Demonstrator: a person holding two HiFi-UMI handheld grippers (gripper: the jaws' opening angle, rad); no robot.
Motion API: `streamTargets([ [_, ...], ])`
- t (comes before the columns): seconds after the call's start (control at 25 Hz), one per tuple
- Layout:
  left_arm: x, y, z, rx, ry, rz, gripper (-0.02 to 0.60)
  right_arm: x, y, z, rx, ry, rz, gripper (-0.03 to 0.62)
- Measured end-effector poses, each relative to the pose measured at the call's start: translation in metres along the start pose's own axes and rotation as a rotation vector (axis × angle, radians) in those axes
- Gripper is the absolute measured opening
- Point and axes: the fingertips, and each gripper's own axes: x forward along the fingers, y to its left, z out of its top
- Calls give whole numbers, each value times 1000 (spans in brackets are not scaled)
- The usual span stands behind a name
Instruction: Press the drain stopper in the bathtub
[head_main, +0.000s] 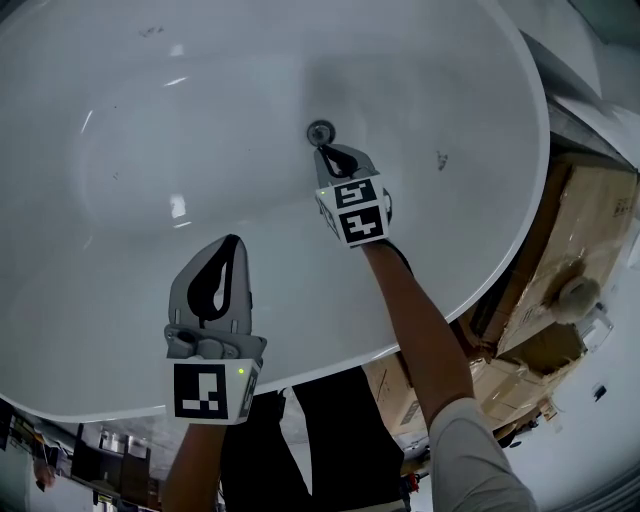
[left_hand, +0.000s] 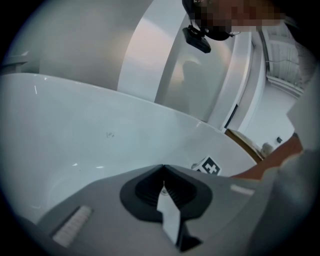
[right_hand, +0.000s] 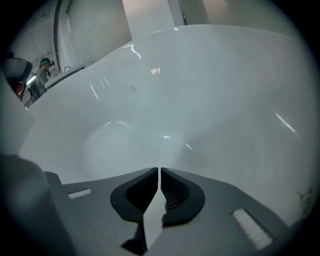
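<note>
A round metal drain stopper (head_main: 320, 131) sits in the floor of the white bathtub (head_main: 150, 150). My right gripper (head_main: 322, 150) is shut, its tips just on the near side of the stopper, touching or nearly touching its rim. In the right gripper view the shut right gripper (right_hand: 159, 169) points at the tub's white wall and the stopper is hidden. My left gripper (head_main: 234, 240) is shut and empty, held over the tub's near wall, well short of the drain. The left gripper view has the left gripper (left_hand: 163, 166) shut, the tub's curved side beyond it.
The tub's rim (head_main: 520, 230) curves down the right side. Cardboard boxes (head_main: 590, 230) stand beyond it on the right. Small dark marks (head_main: 440, 160) dot the tub's wall. The right gripper's marker cube (left_hand: 207, 166) and an arm show in the left gripper view.
</note>
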Motion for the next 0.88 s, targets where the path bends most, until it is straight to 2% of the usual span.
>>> streamTargets([
  [0.12,8,6,-4,6,-6,4,0,16,-5,-8,1,25,-8,16],
  [0.24,14,9,-16,-15,39,4,0,33,-12,-18,5,53,-22,2],
  [0.56,31,20,-20,1,16,8,0,76,-35,-39,13,124,-61,0],
  [0.72,31,24,-27,-6,40,11,0,97,-43,-55,5,168,-89,-2],
  [0.88,32,27,-39,-3,69,9,0,114,-49,-73,0,216,-77,-2],
])
